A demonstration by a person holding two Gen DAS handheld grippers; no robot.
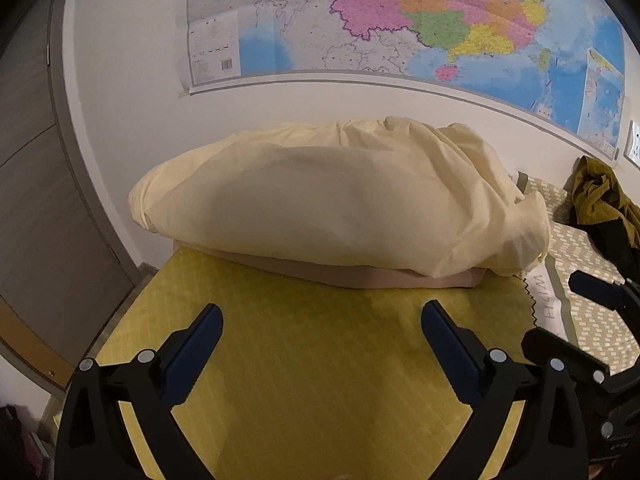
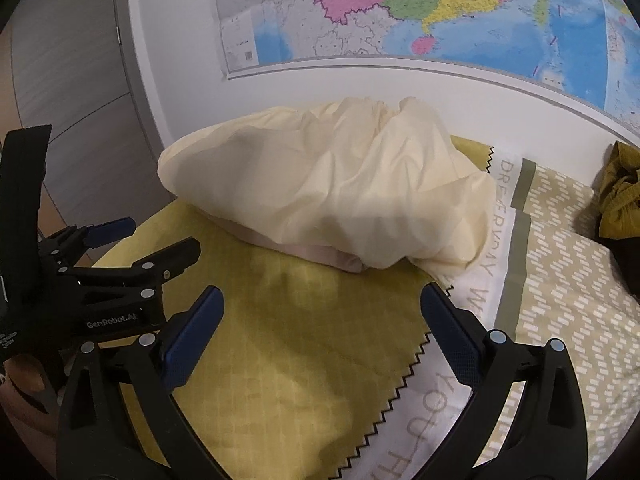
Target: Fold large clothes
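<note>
A crumpled olive-mustard garment (image 1: 600, 192) (image 2: 620, 208) with a black part under it lies at the far right of the bed, beyond both grippers. My left gripper (image 1: 322, 320) is open over the yellow-green sheet (image 1: 320, 380), nothing between its blue-padded fingers. My right gripper (image 2: 320, 312) is open too, hovering over the sheet's zigzag edge and holding nothing. Each gripper shows in the other's view: the right gripper (image 1: 568, 316) at the right edge, the left gripper (image 2: 156, 240) at the left, jaws apart.
A cream pillow (image 1: 340, 200) (image 2: 328, 188) rests on a folded pinkish cloth (image 1: 360, 276) ahead of both grippers. Patterned beige bedding (image 2: 560, 280) with printed letters spreads to the right. A map (image 1: 400, 20) hangs on the white wall; a grey door (image 1: 40, 200) stands left.
</note>
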